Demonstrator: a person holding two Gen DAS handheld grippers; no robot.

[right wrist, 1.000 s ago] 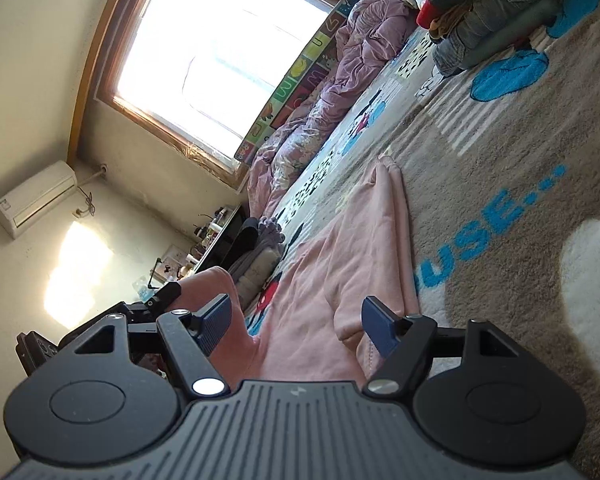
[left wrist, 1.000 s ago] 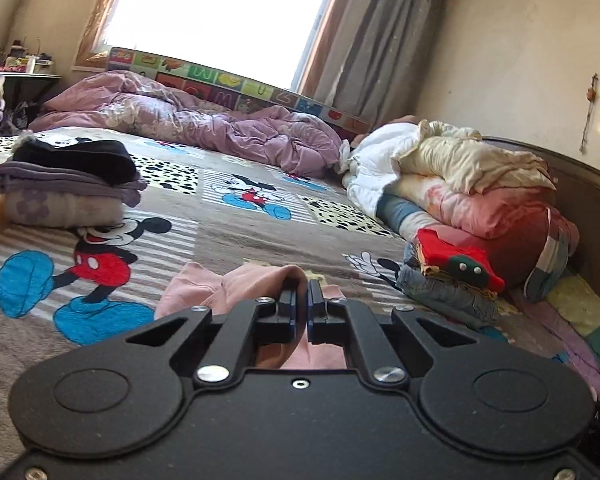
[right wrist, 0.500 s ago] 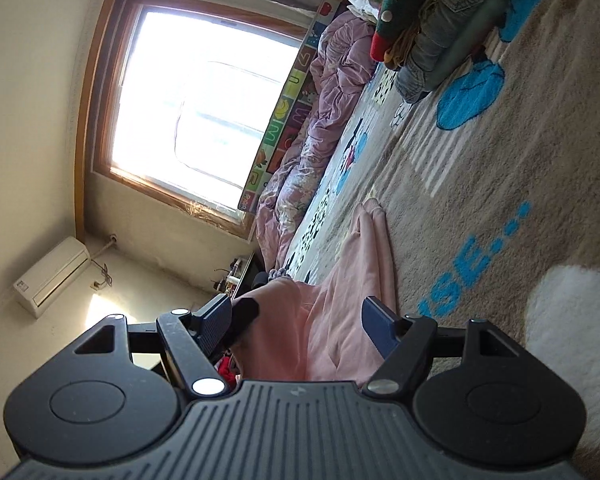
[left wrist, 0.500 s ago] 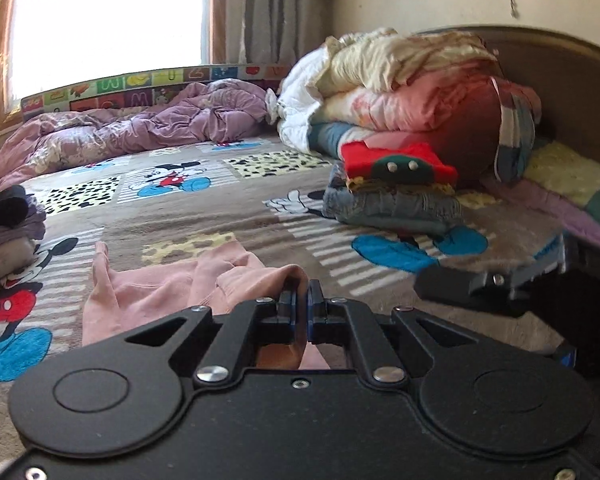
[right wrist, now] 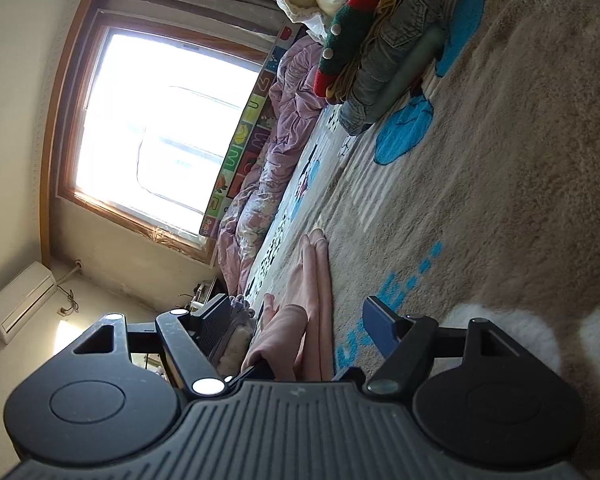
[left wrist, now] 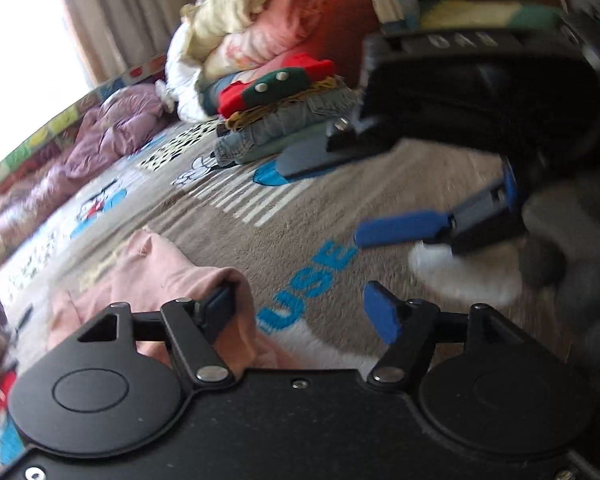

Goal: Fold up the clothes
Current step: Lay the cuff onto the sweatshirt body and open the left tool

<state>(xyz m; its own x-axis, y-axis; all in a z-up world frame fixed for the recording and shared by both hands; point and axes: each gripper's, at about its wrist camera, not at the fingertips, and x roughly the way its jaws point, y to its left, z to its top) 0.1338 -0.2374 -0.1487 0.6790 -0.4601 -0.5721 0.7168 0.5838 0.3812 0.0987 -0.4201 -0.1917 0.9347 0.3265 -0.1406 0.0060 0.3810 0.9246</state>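
Left claw [left wrist: 300,308]: fingers standing spread wide, gripping nothing; its left finger [left wrist: 220,304] is touching a raised fold of the pink garment [left wrist: 160,276]. Right claw [right wrist: 296,320]: fingers also standing spread, holding nothing, hovering over the blanket [right wrist: 500,200]; from the left wrist it is showing blurred at upper right [left wrist: 404,228]. Pink garment: lying partly folded on the blanket-covered bed, toward its near edge, stretching away as a long narrow strip [right wrist: 312,280] beside the blue lettering [left wrist: 312,280]. Folded clothes stack [left wrist: 284,120], red and green piece sitting on top of denim: resting farther up the bed, well apart from the garment. Bundled quilts [left wrist: 268,28]: piling up behind that stack. Purple duvet [right wrist: 268,168]: lying crumpled along the bed's far edge under the window [right wrist: 160,128].
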